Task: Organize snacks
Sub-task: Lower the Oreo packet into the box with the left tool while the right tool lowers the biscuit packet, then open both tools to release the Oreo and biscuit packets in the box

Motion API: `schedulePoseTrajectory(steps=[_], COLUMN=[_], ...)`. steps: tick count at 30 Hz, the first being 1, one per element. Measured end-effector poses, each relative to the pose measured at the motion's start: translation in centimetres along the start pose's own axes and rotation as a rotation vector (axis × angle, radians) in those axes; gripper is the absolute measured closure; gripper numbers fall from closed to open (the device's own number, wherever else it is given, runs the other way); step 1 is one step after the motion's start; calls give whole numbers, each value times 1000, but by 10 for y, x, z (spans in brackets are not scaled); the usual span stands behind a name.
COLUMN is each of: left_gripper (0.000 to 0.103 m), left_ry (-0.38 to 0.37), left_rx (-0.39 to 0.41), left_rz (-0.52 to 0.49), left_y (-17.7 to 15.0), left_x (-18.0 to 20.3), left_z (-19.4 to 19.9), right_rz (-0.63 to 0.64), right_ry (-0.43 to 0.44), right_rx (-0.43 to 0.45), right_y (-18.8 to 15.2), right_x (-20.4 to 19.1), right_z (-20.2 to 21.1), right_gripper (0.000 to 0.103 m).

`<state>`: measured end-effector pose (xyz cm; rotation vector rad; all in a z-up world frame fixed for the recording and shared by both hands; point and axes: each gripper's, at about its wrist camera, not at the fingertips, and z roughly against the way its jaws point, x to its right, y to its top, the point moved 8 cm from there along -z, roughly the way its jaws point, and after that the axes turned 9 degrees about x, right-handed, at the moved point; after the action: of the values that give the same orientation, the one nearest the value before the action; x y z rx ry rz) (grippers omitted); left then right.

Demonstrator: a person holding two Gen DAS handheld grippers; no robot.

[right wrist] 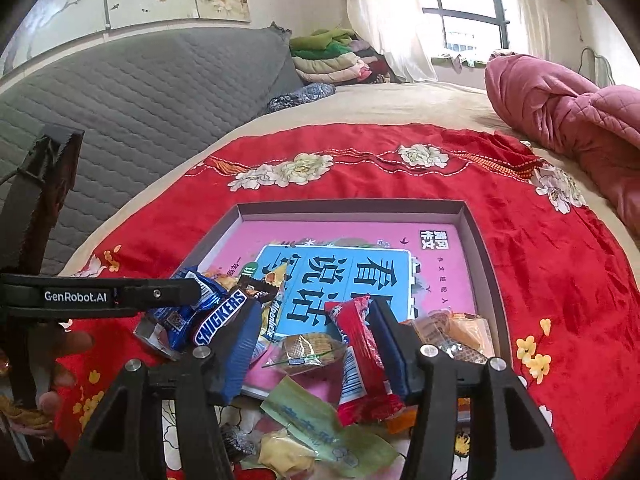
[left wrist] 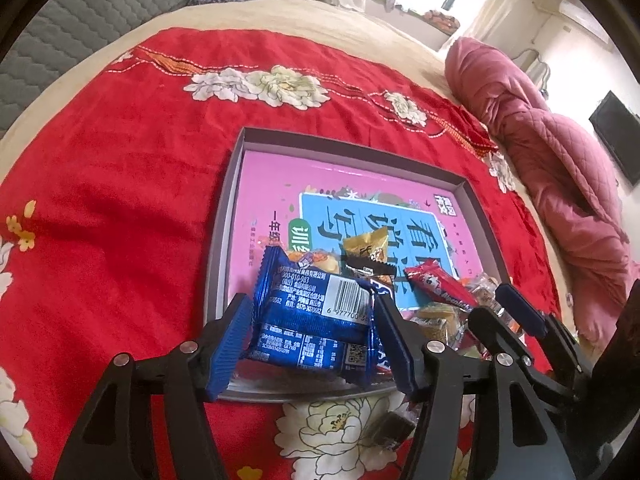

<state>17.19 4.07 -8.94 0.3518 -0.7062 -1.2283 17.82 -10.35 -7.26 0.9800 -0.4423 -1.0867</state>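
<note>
At the bottom centre of the left wrist view, the left gripper (left wrist: 312,336) grasps a shiny blue foil snack packet (left wrist: 316,320) over the near edge of the shallow grey cardboard tray (left wrist: 216,248) lined with a pink printed book. Low in the right wrist view, the right gripper (right wrist: 312,344) stands released around a red plastic candy wrapper (right wrist: 360,348) and a clear-wrapped biscuit (right wrist: 310,350), on the red floral cloth (right wrist: 540,248).

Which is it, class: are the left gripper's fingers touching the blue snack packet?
Touching. In the left wrist view, the left gripper's fingers press both sides of the blue snack packet, above the tray.
</note>
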Motion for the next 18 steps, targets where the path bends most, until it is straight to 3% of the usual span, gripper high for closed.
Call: schedulePoseTrajectory(steps=[18], left_gripper=[35], left_ry=[-14], left_rx=[65], left_rz=[-50], left_y=[12], left_x=[17], left_z=[34], right_rz=[-23], right_ry=[1], right_rx=[37], right_y=[9], right_x=[5], right_z=[19], right_gripper=[42])
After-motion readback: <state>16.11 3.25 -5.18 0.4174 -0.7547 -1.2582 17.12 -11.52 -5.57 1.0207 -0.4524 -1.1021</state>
